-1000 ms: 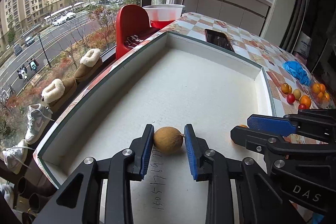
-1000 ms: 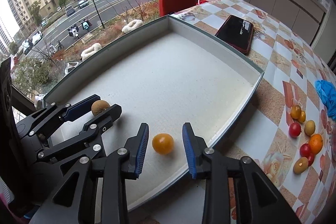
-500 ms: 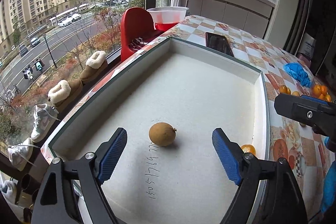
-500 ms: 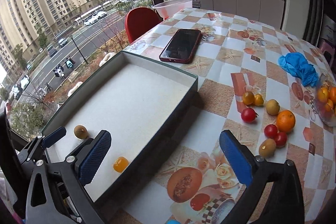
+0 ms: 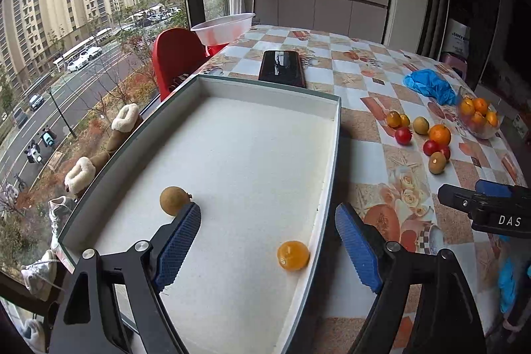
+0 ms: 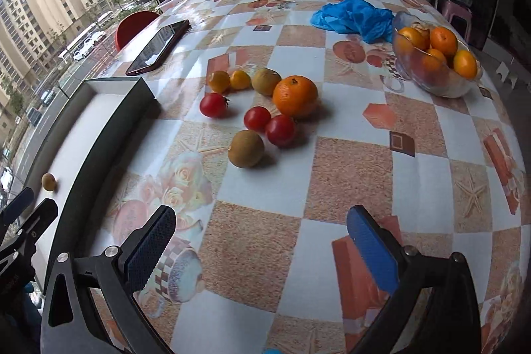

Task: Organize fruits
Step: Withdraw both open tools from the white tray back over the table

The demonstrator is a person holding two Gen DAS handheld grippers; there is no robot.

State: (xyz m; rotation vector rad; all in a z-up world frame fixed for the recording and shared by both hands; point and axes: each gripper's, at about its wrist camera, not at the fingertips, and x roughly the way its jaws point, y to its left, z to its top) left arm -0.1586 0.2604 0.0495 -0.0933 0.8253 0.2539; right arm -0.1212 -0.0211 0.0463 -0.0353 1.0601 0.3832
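Observation:
A shallow white tray (image 5: 335, 135) holds a brown round fruit (image 5: 173, 200) near its left wall and a small orange fruit (image 5: 292, 255) near its right wall. My left gripper (image 5: 267, 249) is open and empty above the tray's near end. My right gripper (image 6: 262, 249) is open and empty over the tablecloth. Beyond it lie several loose fruits: a large orange (image 6: 294, 96), red tomatoes (image 6: 279, 129), brown fruits (image 6: 246, 148) and small yellow-orange ones (image 6: 219, 81). The same cluster shows in the left wrist view (image 5: 421, 135).
A glass bowl of oranges (image 6: 434, 62) stands at the far right, with blue gloves (image 6: 351, 17) behind it. A dark phone (image 6: 157, 47) lies beyond the tray. A white basin (image 5: 224, 29) and a red chair (image 5: 176, 58) are at the table's far end by the window.
Both grippers have pulled back from the tray fruits and stayed open. The right one has swung right to face the loose fruits on the tablecloth. The left view has risen and shifted right.

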